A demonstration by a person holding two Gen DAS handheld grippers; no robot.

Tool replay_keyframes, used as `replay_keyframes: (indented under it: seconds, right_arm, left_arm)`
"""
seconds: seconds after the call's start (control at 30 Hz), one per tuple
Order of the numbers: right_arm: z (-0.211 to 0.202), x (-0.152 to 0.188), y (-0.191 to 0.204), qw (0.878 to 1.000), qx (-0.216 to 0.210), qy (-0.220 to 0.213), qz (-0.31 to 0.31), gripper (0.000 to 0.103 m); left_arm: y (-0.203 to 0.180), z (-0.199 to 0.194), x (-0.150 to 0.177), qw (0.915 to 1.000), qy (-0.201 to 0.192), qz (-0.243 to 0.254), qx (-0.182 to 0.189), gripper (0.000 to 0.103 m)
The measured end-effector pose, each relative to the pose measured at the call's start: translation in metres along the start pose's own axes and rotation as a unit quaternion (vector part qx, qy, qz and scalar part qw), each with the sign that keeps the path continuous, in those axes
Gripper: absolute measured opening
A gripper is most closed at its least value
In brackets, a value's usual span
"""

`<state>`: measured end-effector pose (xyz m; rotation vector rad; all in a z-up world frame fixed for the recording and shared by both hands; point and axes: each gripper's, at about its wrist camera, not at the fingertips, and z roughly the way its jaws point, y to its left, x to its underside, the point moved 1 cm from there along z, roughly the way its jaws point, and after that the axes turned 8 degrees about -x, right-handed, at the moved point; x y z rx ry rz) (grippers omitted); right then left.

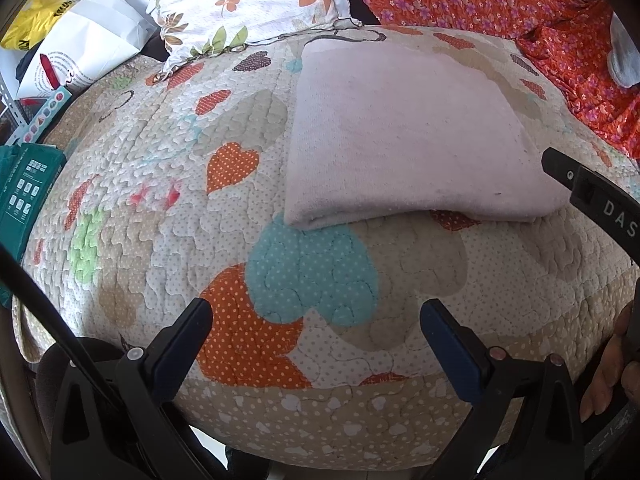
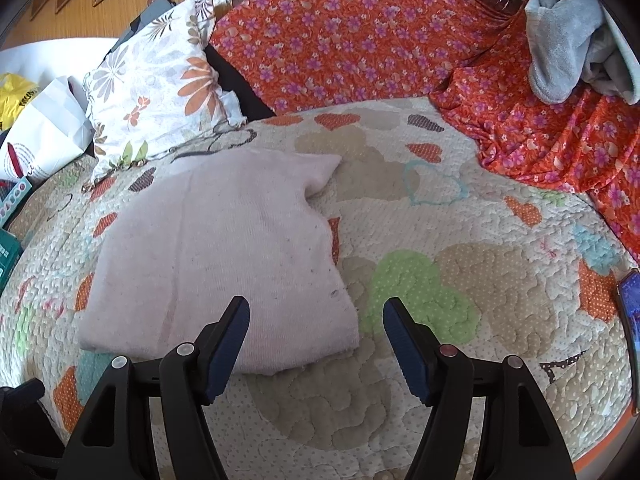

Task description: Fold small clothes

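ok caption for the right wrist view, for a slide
Open right claw hovers over a folded pale pink garment lying on the heart-patterned quilt.

White letters "DAS" stand on the black plastic right gripper (image 1: 568,178) — cut off at the frame edge; print on the white paper bag (image 1: 86,46) is unreadable.

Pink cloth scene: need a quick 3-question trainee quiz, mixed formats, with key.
1. True or false: the left gripper is shut on the pink cloth.
2. What does the pink cloth lie on? A) the orange floral fabric B) the heart-patterned quilt C) the floral pillow
3. Fill in: in the right wrist view, the right gripper is ____, with one fingertip above the cloth's near edge.

Key: 1 false, it is open over bare quilt; 2 B; 3 open.
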<state>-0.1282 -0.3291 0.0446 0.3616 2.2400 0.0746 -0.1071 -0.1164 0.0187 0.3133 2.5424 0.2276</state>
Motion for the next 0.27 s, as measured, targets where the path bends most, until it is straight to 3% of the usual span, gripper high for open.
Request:
replay_keyframes:
  seconds: [0.27]
  right_arm:
    - [0.0025, 0.0015, 0.0023, 1.0, 0.007, 0.007, -0.008, 0.076]
  left_arm:
    - [-0.0005, 0.0023, -0.008, 0.9998, 0.002, -0.007, 0.019, 0.103]
